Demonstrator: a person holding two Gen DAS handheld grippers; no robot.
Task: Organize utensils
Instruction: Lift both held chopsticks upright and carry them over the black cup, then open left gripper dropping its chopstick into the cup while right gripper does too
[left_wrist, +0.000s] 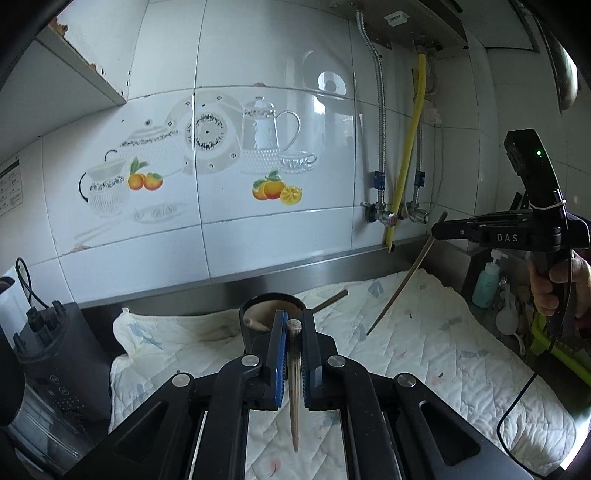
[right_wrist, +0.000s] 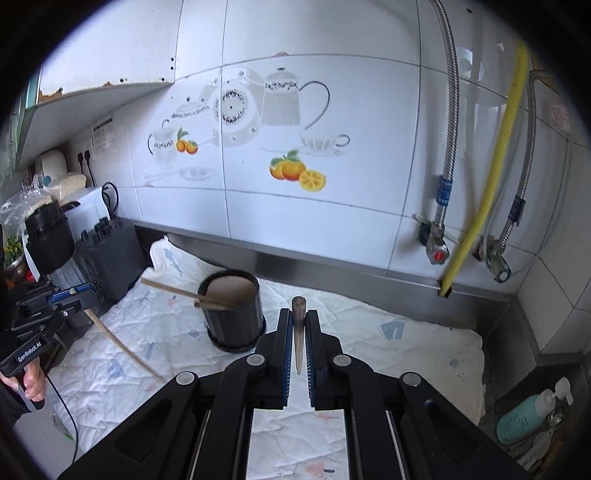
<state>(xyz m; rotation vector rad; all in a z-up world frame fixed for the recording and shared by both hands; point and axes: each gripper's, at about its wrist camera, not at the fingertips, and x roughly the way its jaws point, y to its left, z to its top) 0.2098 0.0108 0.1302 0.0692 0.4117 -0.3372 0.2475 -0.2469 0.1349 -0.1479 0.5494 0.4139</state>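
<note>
Chopsticks are the items being sorted into the black utensil holder (right_wrist: 235, 314). Progress is judged as partial. Left to right in the right wrist view: the left gripper (right_wrist: 68, 300) is closed on one chopstick (right_wrist: 123, 347) that slants down toward the quilted cloth (right_wrist: 406, 343); two chopsticks (right_wrist: 184, 293) already rest in the holder, ahead and left of the right gripper (right_wrist: 298, 343); the right gripper is closed on another chopstick (right_wrist: 298, 332), tip pointing back between its fingers. Remaining work, as judged: both held chopsticks still need depositing. No loose utensils are visible on the cloth.
</note>
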